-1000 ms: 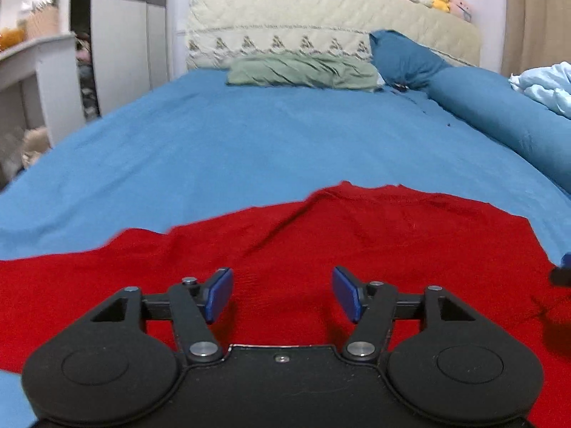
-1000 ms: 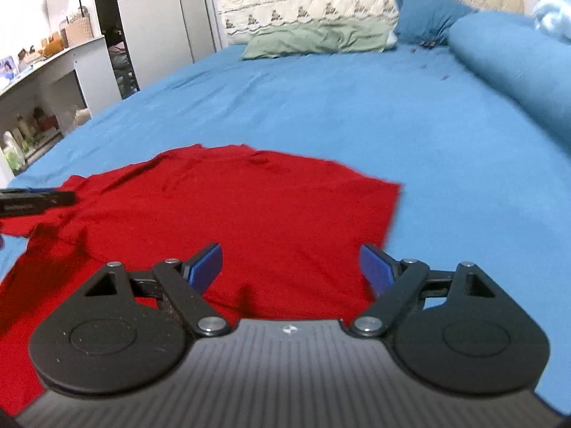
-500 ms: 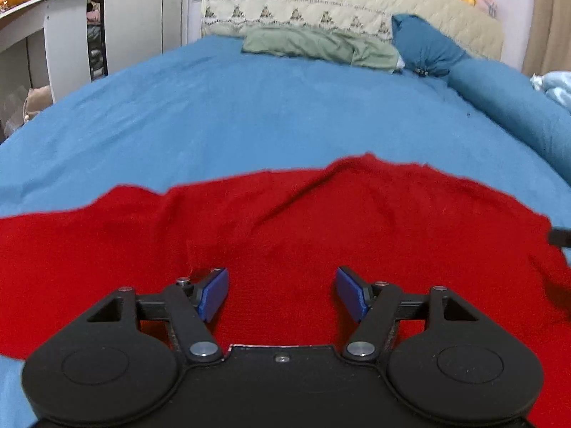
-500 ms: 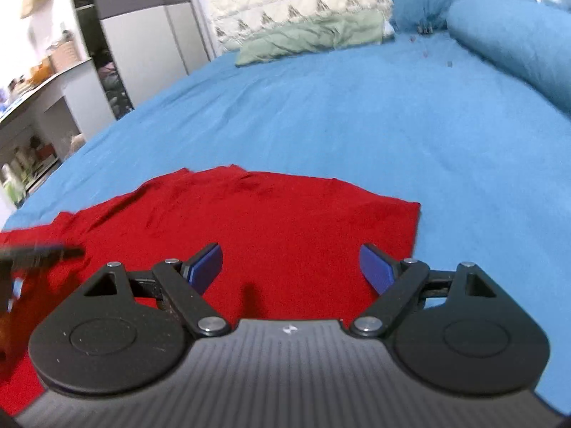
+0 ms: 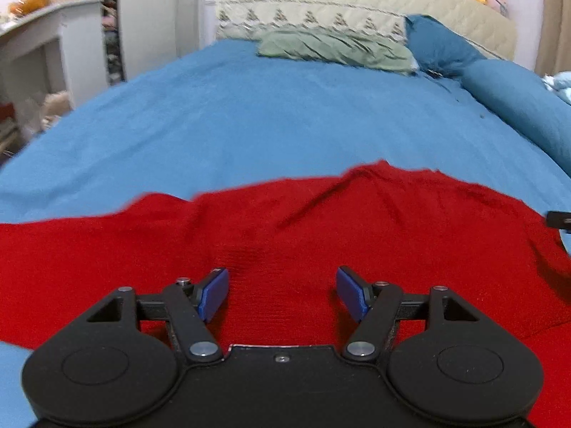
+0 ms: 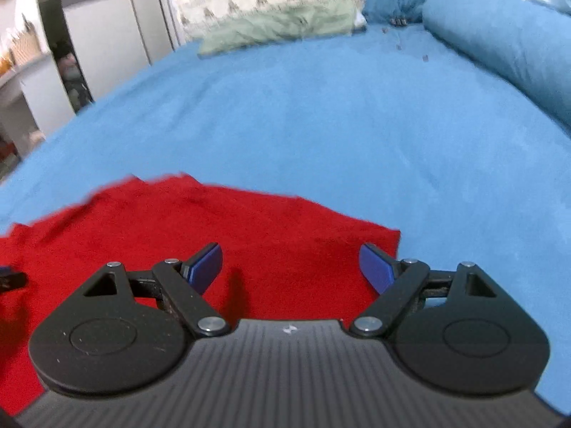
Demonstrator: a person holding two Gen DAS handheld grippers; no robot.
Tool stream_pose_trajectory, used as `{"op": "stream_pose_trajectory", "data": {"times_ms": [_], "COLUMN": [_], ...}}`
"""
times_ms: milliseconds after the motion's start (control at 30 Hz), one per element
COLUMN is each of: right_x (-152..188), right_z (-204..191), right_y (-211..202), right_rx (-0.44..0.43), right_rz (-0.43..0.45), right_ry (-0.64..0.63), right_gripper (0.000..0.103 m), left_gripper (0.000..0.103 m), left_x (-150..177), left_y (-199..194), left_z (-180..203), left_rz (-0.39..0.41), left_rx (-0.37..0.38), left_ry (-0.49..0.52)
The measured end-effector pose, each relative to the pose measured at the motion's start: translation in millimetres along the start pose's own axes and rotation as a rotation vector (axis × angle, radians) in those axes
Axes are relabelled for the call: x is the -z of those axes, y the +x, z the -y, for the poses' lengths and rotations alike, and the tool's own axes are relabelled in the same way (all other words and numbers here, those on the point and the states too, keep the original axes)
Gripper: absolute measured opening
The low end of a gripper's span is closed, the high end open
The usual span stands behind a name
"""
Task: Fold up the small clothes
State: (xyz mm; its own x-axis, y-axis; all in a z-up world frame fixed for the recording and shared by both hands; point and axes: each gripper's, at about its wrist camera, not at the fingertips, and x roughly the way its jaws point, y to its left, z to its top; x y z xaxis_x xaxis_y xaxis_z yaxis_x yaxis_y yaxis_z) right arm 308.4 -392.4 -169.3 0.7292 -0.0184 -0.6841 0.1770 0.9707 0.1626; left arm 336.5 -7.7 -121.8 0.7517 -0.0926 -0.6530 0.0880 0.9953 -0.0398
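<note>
Where bedspread [image 5: 285, 121] shows (blue), green pillow [image 5: 335, 48] lies.

Even indoor light, soft shadows; fisheye bends the edges; right view is motion-blurred, left view sharper.

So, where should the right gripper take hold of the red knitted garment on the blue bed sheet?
Probably at the red knitted garment's far right corner, with the right gripper coming from the right edge. That corner lies flat and free on the blue bed sheet, so one finger could slide under it.
</note>
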Motion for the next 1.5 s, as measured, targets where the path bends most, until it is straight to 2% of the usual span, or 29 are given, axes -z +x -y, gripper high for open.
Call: {"op": "stream_pose_trajectory", "data": {"times_ms": [133,200,267,333,533,800,900,967,1133,1200,1267,1300,1367,1500], "right_x": [-9.2,-14.0,-16.9,-17.0,-10.2,12.7,21.3,24.9,28.2,29.0,29.8,30.4,30.7,32.7], "right_z": [-26.8,-41.3,-58.9,-76.1,-126.5,-153.0,-154.9,-155.5,-155.6,-155.7,-155.3,-155.5,-154.9,-152.4], "right_y": [-53.6,-76.6,-97.7,-113.5,-123.8,-106.4,-101.1,-97.6,-92.5,-91.1,-89.6,-89.1,-88.1,-86.1], "right_rx": [-0.025,-0.076,-0.121,-0.174,-0.281,-0.312,-0.295,-0.293,-0.294,-0.295,-0.298,-0.299,-0.297,-0.281], "right_rz": [0.032,0.041,0.056,0.069,0.04,-0.051,-0.069,-0.078,-0.082,-0.081,-0.082,-0.081,-0.083,-0.079], "right_ry": [-0.018,-0.034,-0.052,-0.073,-0.109,-0.134,-0.165,-0.173,-0.18,-0.183,-0.18,-0.178,-0.173,-0.174], "right_gripper": [0.101,0.103,0.103,0.103,0.103,0.103,0.103,0.103,0.103,0.103,0.103,0.103,0.103,0.103], "left_gripper": [0.073,0.079,0.103,0.103,0.103,0.1,0.088,0.075,0.071,0.057,0.016,0.009,0.007,0.006], "left_x": [-5.5,-8.9,-12.2,-13.5,-15.6,10.8,23.1,28.0,31.4,28.1,25.8,25.4,24.8,9.1], "left_y": [-46.0,-71.3,-94.5,-115.9,-132.0,-89.4,-70.5,-55.5,-43.5,-39.8,-38.5,-38.7,-39.4,-43.3], "left_z": [-17.6,-32.1,-50.8,-75.6,-165.6,-304.5,-328.9,-338.5,-339.2,-334.3,-331.5,-332.4,-333.1,-314.7], "left_rz": [0.033,0.052,0.077,0.109,0.081,0.044,0.025,0.009,0.033,0.027,0.012,0.012,0.008,0.014], "left_rx": [-0.034,-0.072,-0.12,-0.159,-0.299,-0.376,-0.37,-0.369,-0.417,-0.454,-0.488,-0.473,-0.456,-0.461], "left_ry": [-0.023,-0.03,-0.047,-0.083,-0.199,-0.572,-0.657,-0.686,-0.69,-0.675,-0.653,-0.657,-0.664,-0.594]}}
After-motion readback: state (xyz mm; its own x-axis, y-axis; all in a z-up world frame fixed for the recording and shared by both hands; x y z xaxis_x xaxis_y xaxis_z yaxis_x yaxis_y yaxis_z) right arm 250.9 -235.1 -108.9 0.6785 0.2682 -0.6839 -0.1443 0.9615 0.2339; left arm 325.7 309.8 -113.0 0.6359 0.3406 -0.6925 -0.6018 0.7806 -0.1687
